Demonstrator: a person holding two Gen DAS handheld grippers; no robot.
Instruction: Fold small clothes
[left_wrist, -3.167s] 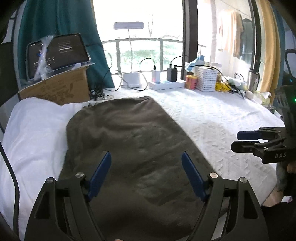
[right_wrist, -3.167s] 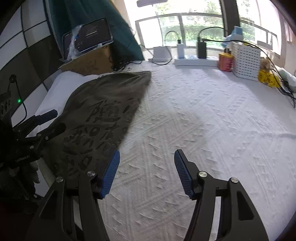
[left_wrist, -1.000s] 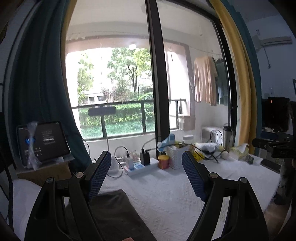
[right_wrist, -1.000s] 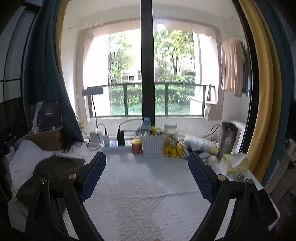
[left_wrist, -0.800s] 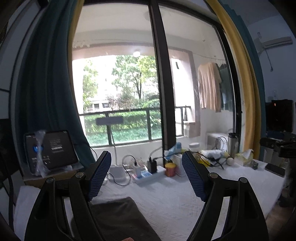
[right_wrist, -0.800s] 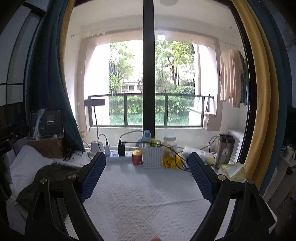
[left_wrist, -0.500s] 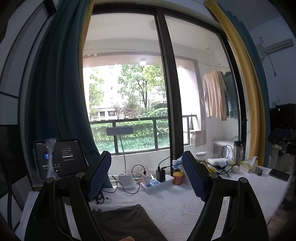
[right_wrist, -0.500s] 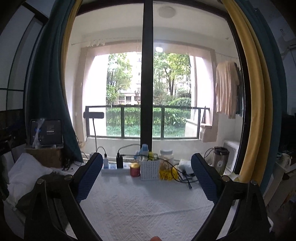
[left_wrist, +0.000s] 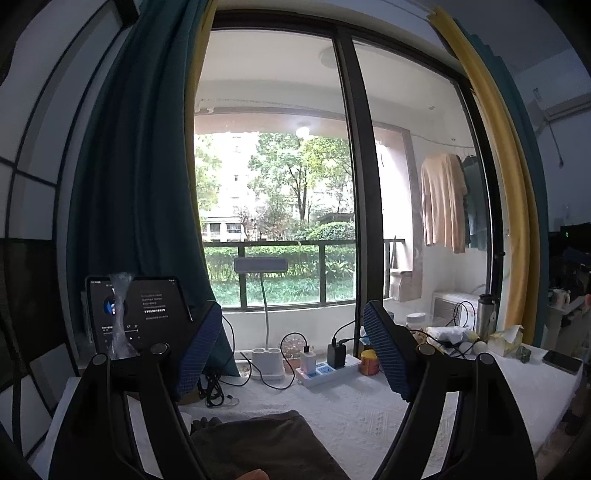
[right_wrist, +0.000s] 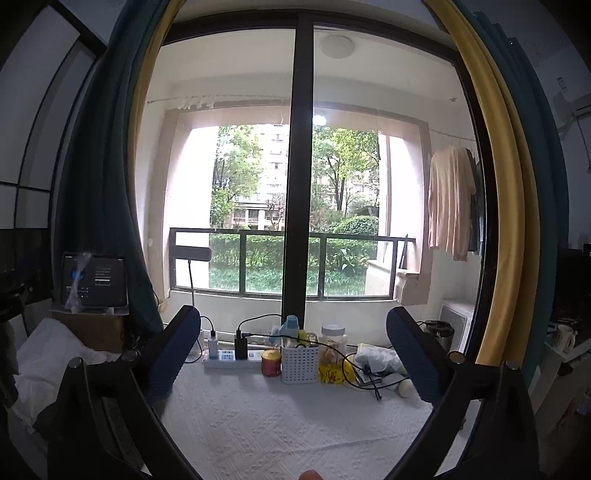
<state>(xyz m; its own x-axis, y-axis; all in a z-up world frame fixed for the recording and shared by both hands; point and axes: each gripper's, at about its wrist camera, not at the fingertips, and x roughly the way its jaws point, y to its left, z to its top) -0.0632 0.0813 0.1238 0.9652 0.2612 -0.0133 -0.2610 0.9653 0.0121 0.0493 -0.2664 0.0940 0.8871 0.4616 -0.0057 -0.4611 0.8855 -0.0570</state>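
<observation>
A dark olive garment (left_wrist: 258, 443) lies folded on the white textured cloth (left_wrist: 369, 417), at the bottom of the left wrist view. My left gripper (left_wrist: 291, 354) is open and empty, raised above the garment's far end and pointing at the window. My right gripper (right_wrist: 295, 354) is open and empty, raised over the bare cloth (right_wrist: 295, 424); only a dark edge of the garment (right_wrist: 48, 417) shows at its far left, mostly hidden by the left finger.
Along the window side stand a power strip (right_wrist: 232, 358) with chargers, a red tin (right_wrist: 271, 363), a white basket (right_wrist: 300, 363), a desk lamp (left_wrist: 266, 369) and cables. A tablet (left_wrist: 133, 314) sits on a cardboard box at left. A phone (left_wrist: 561, 362) lies far right.
Both grippers have lifted and tilted up from the garment and cloth toward the window. Both stay open and empty. The garment lies as before.
</observation>
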